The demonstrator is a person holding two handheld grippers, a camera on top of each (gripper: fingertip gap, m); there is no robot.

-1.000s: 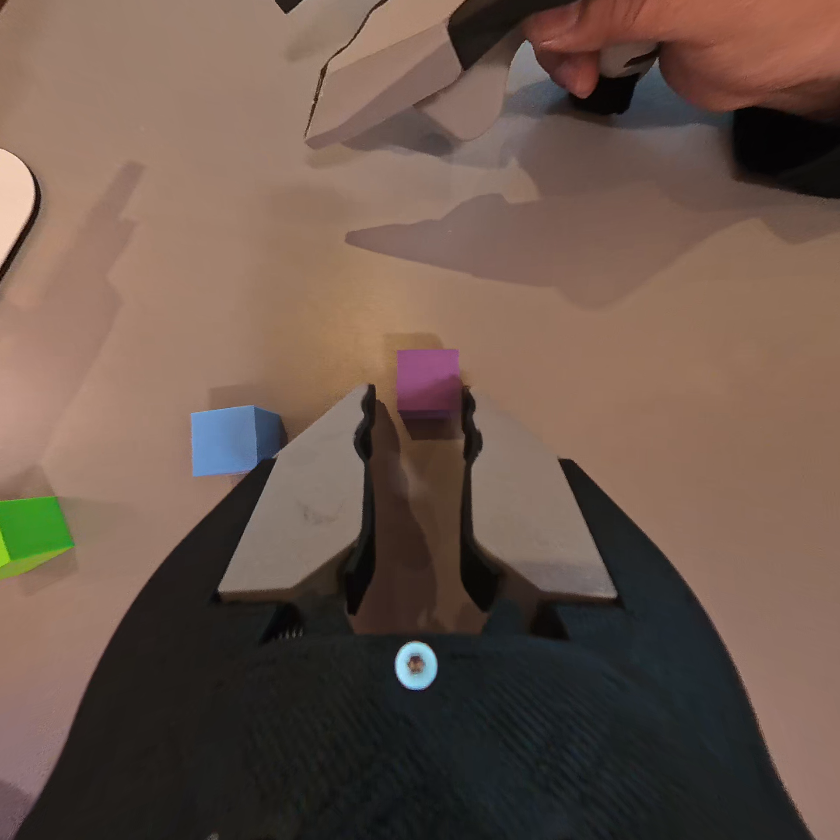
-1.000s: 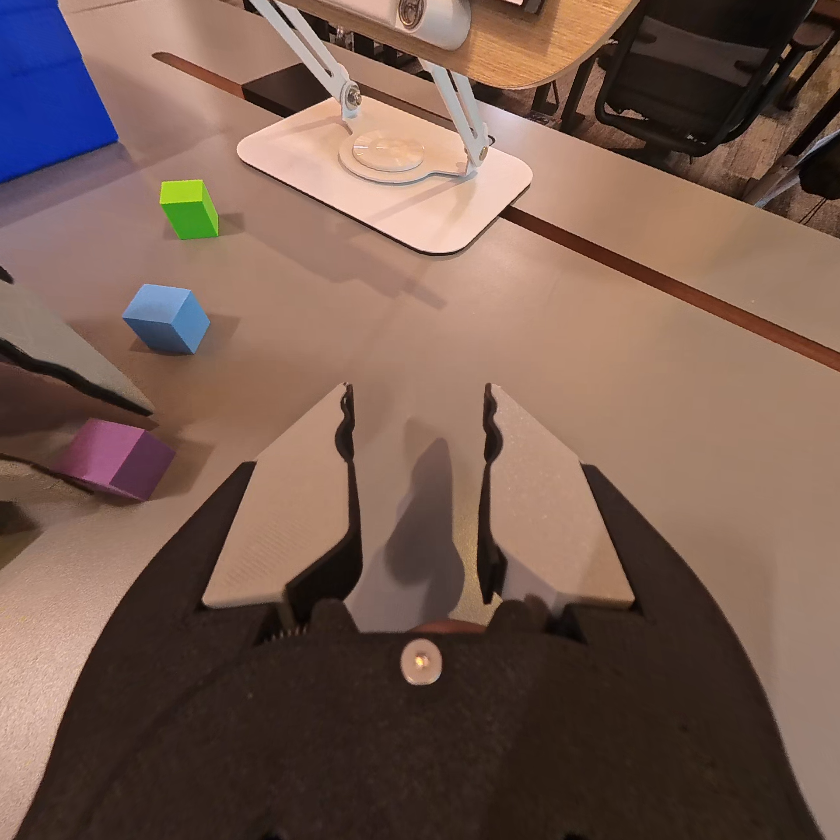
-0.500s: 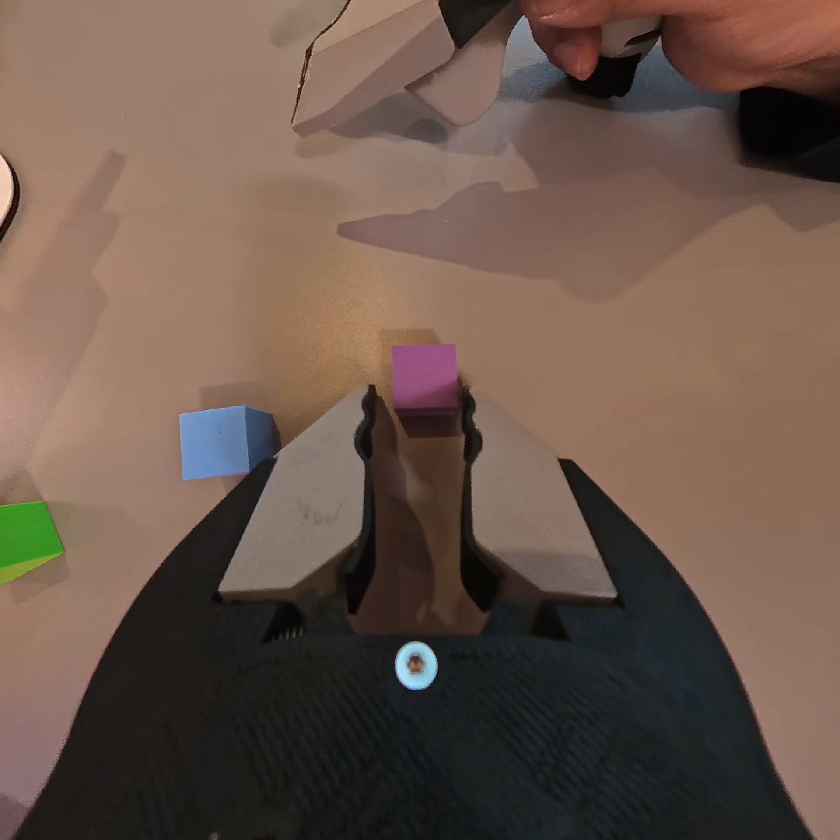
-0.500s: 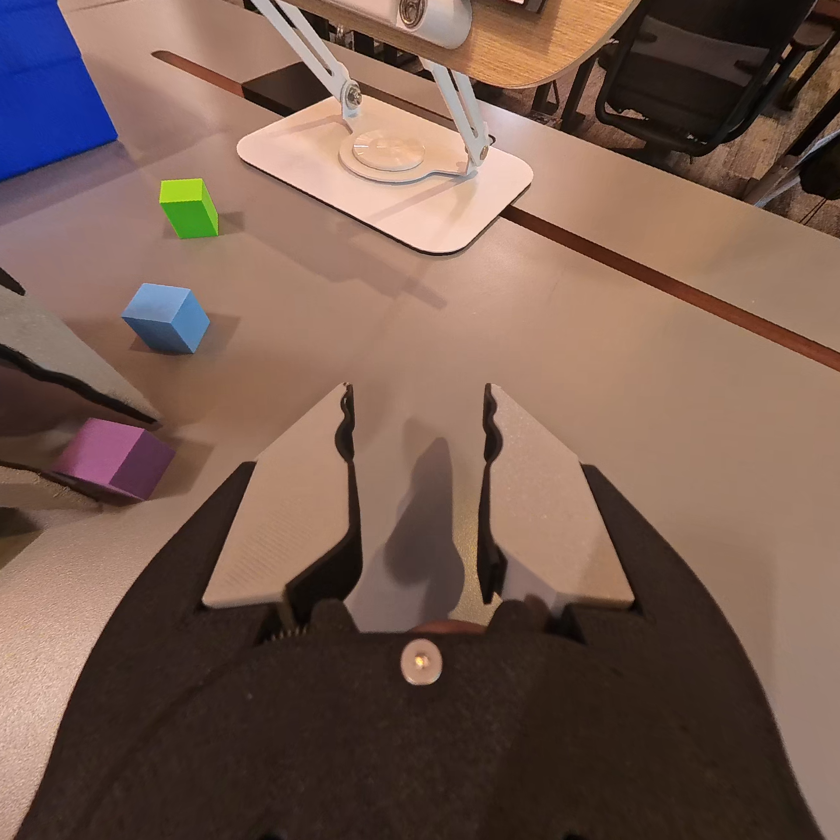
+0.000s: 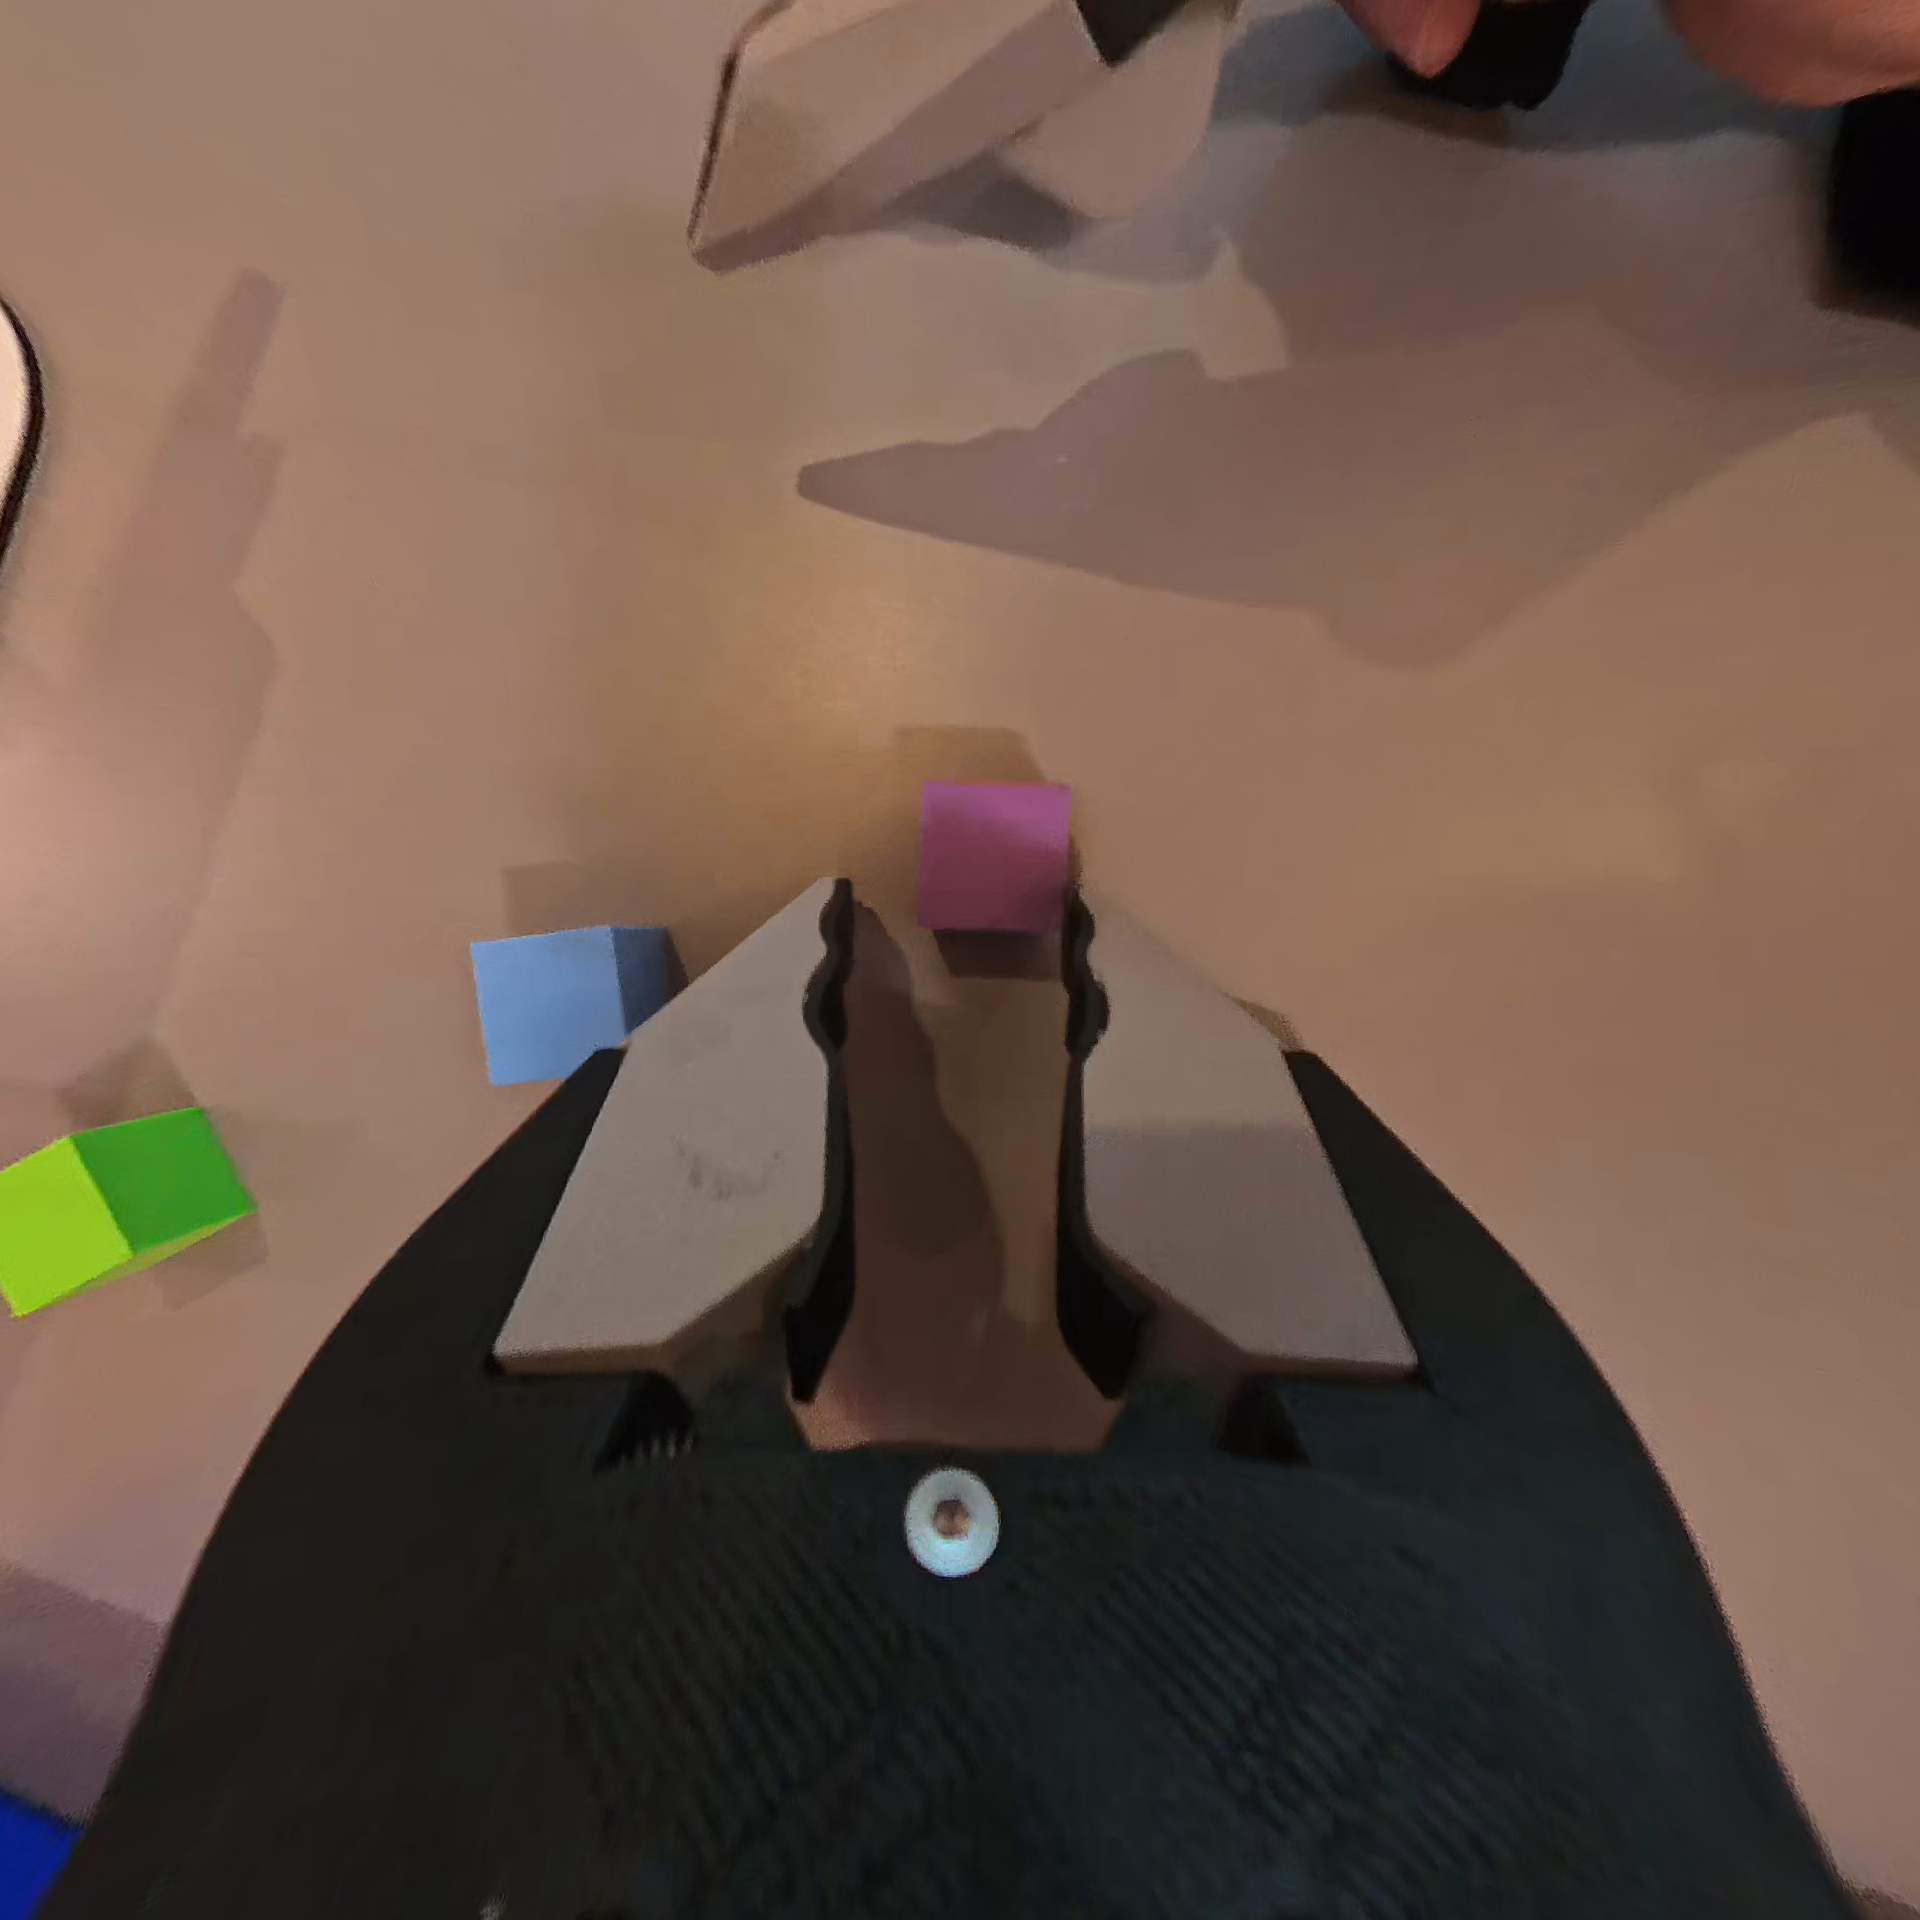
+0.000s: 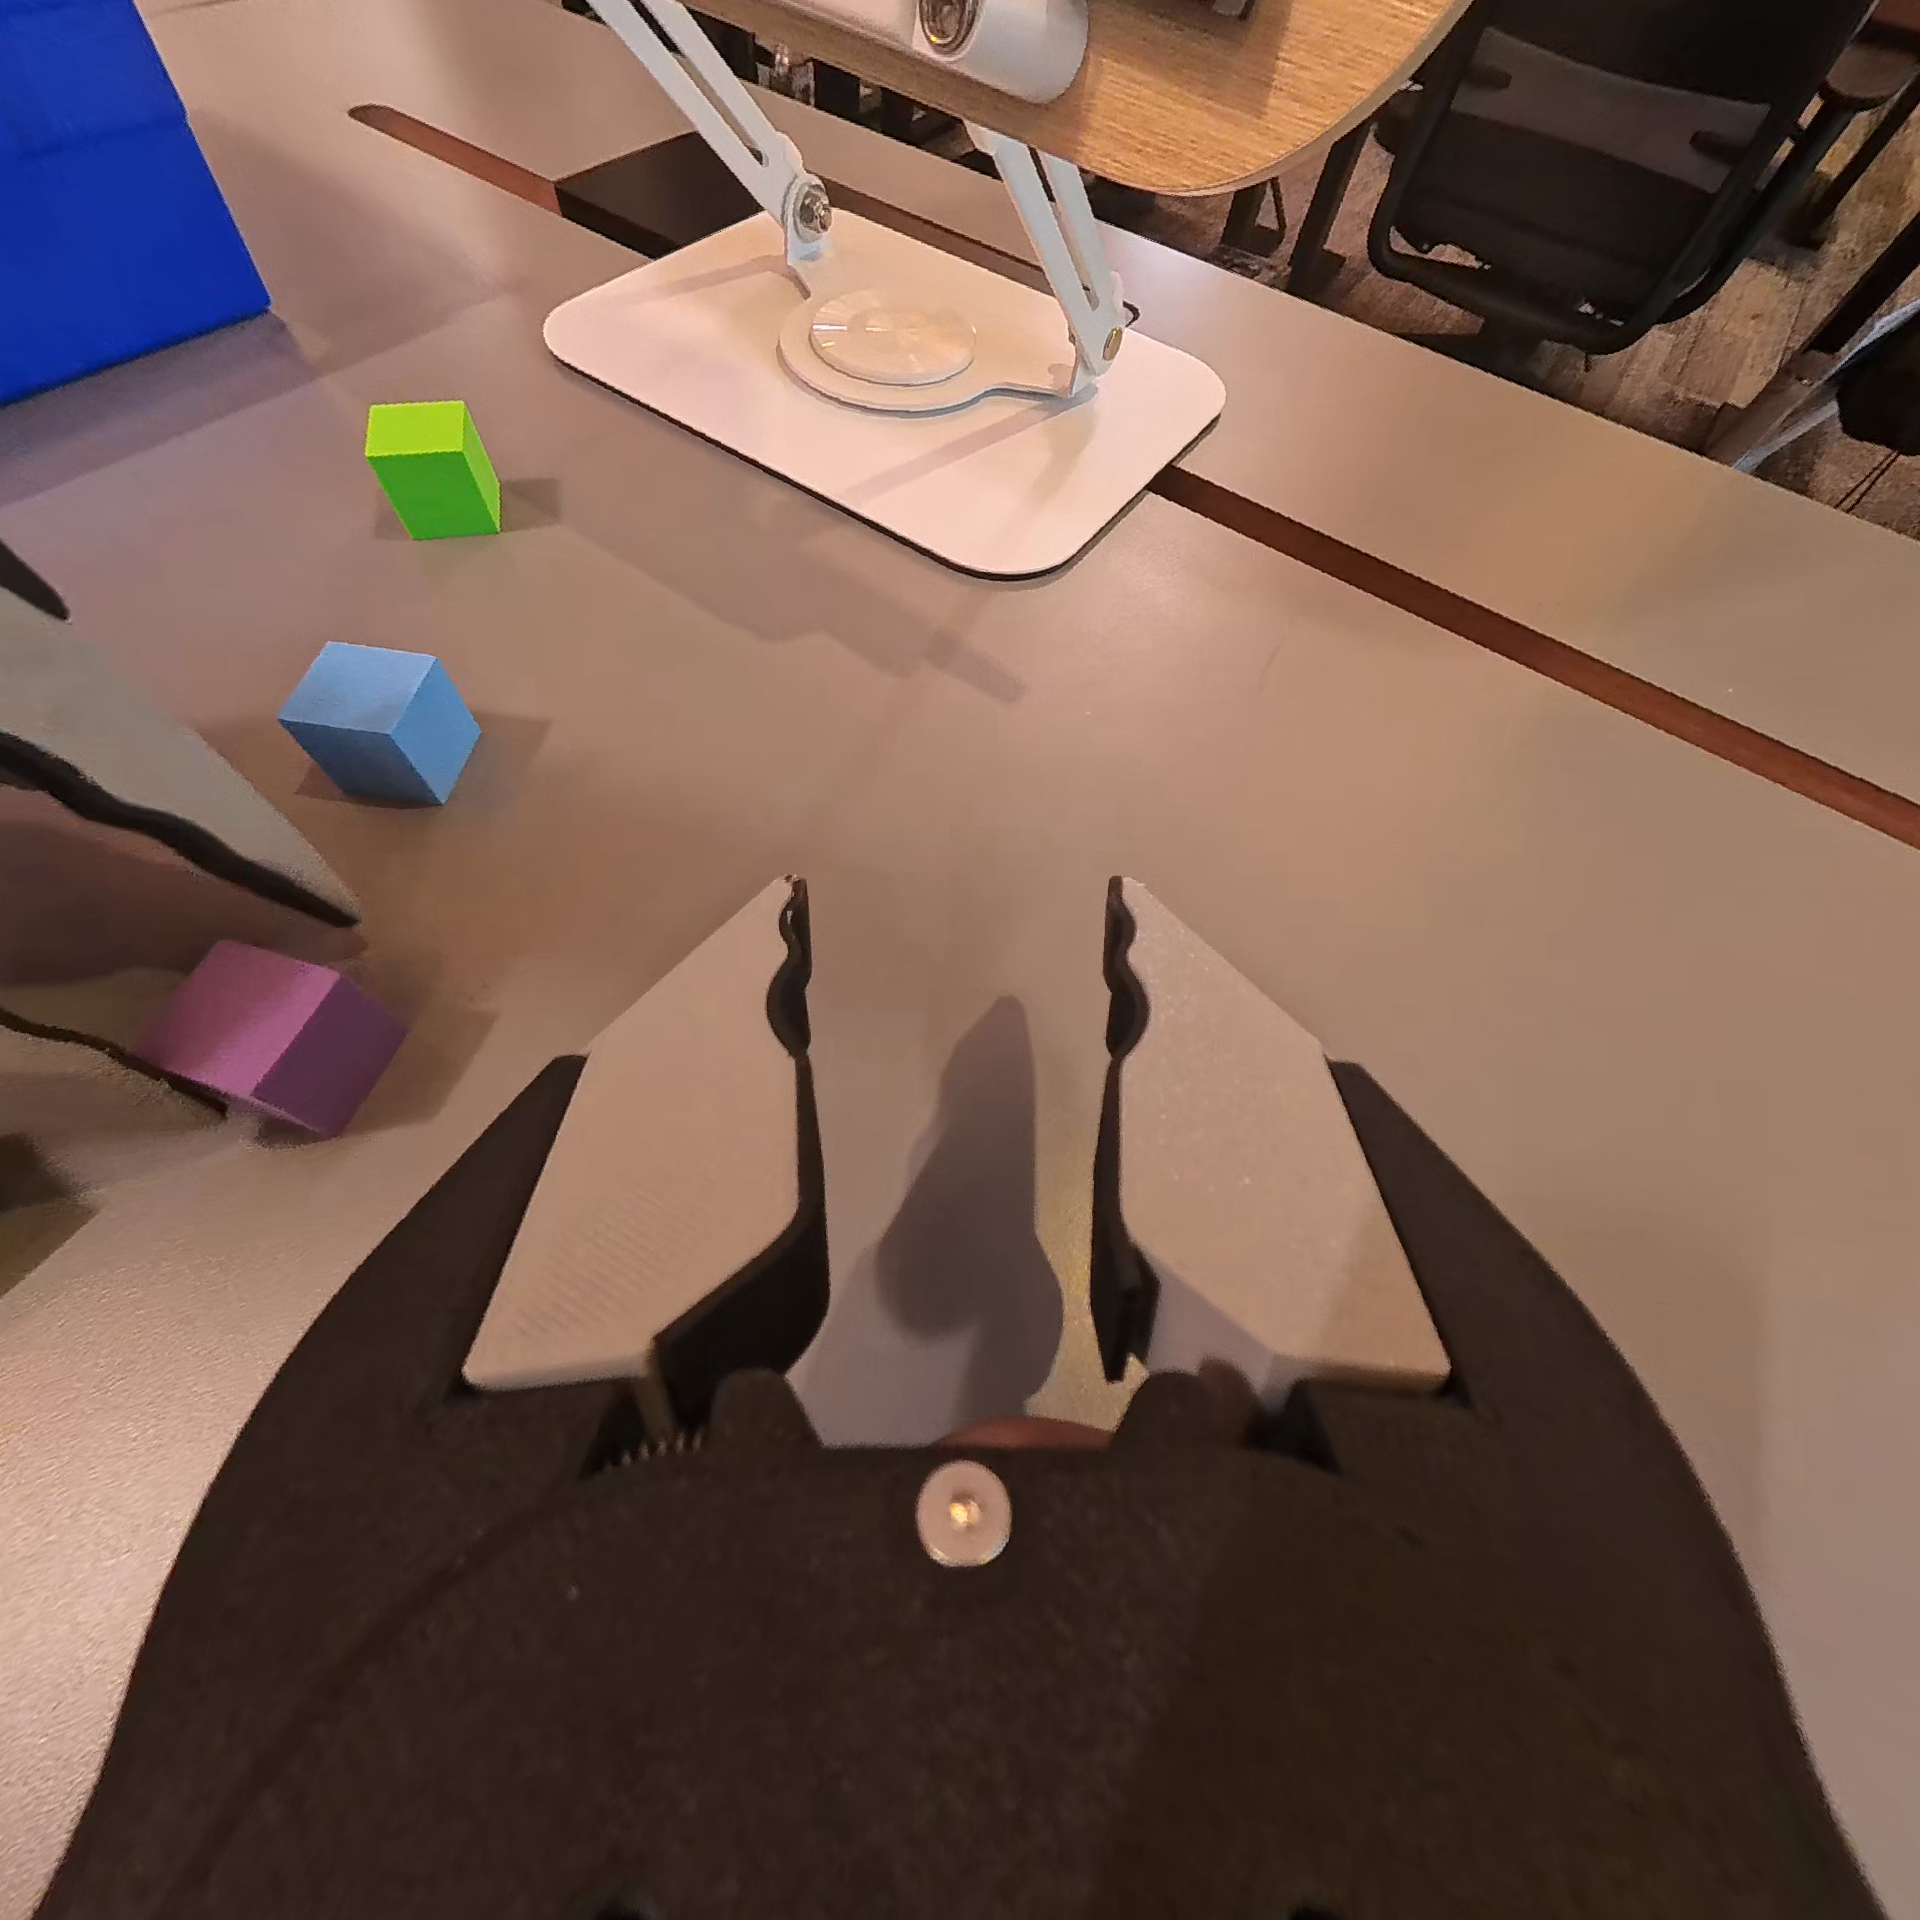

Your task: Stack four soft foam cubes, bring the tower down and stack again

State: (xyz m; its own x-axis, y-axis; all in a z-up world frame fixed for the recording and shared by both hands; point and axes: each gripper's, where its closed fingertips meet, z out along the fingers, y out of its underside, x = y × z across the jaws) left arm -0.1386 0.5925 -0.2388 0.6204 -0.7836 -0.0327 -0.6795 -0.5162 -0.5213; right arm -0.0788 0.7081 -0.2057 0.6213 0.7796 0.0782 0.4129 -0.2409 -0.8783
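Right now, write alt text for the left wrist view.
The left gripper points its parted fingers at a purple foam cube on the tan table, without gripping it. A blue cube and a green cube sit to the left; the other gripper hovers beyond.

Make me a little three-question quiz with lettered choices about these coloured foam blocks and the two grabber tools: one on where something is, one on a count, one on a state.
1. Where is the purple cube?
A. at the left gripper's fingertips
B. on the white stand base
C. on top of the light blue cube

2. How many small cubes show on the table?
A. one
B. three
C. six

3. What state is the right gripper in?
A. open, nothing between its fingers
B. clamped on the green cube
C. shut tight on itself

Answers:
1 A, it sits just ahead of those fingertips.
2 B, purple, light blue and green lie apart.
3 A, bare table shows between its fingers.
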